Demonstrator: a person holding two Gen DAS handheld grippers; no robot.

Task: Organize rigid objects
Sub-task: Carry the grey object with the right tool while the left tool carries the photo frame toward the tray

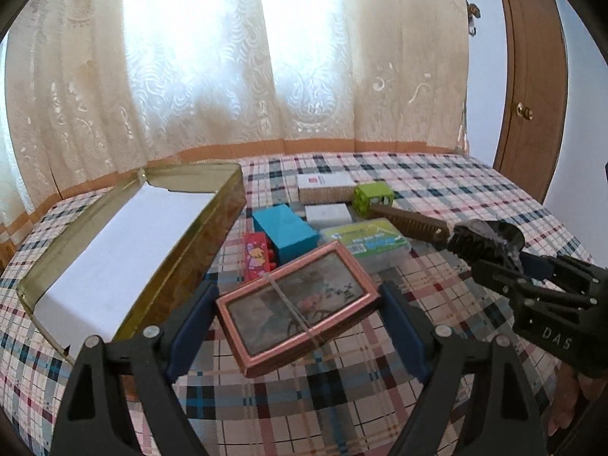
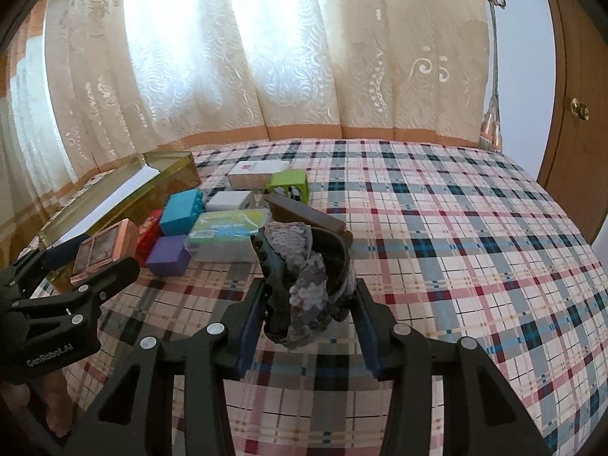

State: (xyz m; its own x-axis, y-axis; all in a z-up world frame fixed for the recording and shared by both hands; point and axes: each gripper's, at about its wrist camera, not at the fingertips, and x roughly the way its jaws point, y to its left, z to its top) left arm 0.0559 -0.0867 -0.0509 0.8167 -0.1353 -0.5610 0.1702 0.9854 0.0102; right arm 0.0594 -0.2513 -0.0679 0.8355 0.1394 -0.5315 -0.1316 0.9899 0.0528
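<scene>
On left gripper [image 2: 95, 266], "GenRobot.AI", right gripper [image 1: 490, 243], "DAS"

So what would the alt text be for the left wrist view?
The left gripper holds a pink framed box above a plaid tablecloth, beside an open gold tin. Small colourful boxes lie behind it, and the right gripper grips a dark hair clip.

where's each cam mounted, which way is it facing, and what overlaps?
Left wrist: on the left gripper, facing the curtain; its fingers hold a pink framed box; right gripper enters at right.
Right wrist: on the right gripper, same heading; fingers hold a black hair clip; left gripper enters at left.
Shared: gold tin, teal box, plaid cloth.
</scene>
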